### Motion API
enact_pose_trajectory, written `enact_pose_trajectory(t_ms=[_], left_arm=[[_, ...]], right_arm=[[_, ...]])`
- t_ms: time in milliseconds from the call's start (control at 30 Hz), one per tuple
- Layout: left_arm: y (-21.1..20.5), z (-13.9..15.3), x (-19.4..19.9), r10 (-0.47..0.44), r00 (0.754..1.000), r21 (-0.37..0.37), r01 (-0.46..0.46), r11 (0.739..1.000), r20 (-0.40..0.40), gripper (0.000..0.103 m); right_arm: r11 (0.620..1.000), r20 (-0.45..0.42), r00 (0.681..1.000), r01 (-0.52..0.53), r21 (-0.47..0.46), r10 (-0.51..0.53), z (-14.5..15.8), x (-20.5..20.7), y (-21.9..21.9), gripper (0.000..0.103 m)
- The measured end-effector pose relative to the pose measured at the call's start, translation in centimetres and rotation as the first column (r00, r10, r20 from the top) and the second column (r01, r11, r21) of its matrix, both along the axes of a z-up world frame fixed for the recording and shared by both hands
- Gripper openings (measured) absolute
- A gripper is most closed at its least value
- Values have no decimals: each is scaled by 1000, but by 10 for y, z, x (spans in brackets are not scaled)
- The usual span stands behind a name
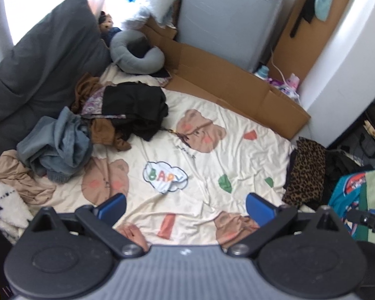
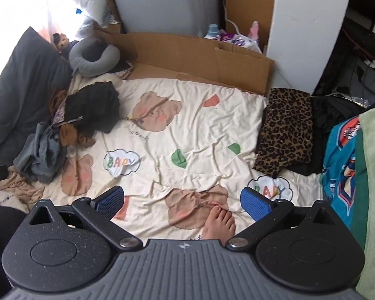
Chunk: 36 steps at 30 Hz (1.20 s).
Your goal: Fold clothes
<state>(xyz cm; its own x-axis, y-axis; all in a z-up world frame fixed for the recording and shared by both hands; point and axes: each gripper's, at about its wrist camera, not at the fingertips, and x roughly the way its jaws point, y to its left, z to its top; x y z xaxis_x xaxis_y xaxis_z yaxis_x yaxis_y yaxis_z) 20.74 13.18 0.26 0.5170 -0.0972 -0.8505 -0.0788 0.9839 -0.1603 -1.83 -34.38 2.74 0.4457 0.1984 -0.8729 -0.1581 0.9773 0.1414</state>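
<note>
Both grippers are up over the bear-print sheet [image 2: 187, 130], nothing in either one. Left gripper [image 1: 186, 206]: blue pads spread wide, only sheet between them. Right gripper [image 2: 182, 200]: same, spread wide, empty, with your bare foot [image 2: 218, 222] on the sheet just below its gap.

Where the clothes are:
- Unfolded pile at far left: black garment [image 1: 135, 107] on top, brown piece [image 1: 107, 132] under it, grey-blue garment [image 1: 60, 145] nearer, tan garment [image 1: 20, 177] nearest, at the left edge.
- Leopard-print garment [image 2: 285, 130] lies flat on the right edge of the sheet, looks already folded, with dark clothes just beyond it. I read that as the done stack.

Step in hand, as I judge it: between items, next pick not started. The middle of the sheet is free to work on.

Next move calls for: take both grippers left to the pile, pinch one garment only. The grey-blue one is nearest and loosest. Grab it at two well-separated edge points, drag it to the middle and spread it flat before the first fold. Watch for the brown piece tangling along.
</note>
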Motion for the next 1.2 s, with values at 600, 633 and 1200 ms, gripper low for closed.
enact_pose_trajectory(t_ms=[600, 633, 1200], left_arm=[[-20, -13, 5, -63, 998, 4, 63, 998, -29, 101], [-20, -13, 5, -64, 998, 5, 64, 998, -28, 101], [-19, -12, 4, -62, 998, 12, 62, 998, -4, 101]], right_arm=[[999, 13, 999, -32, 6, 32, -7, 0, 18, 102], [999, 16, 999, -37, 8, 37, -7, 0, 19, 102], [999, 6, 999, -41, -3, 41, -10, 6, 20, 102]])
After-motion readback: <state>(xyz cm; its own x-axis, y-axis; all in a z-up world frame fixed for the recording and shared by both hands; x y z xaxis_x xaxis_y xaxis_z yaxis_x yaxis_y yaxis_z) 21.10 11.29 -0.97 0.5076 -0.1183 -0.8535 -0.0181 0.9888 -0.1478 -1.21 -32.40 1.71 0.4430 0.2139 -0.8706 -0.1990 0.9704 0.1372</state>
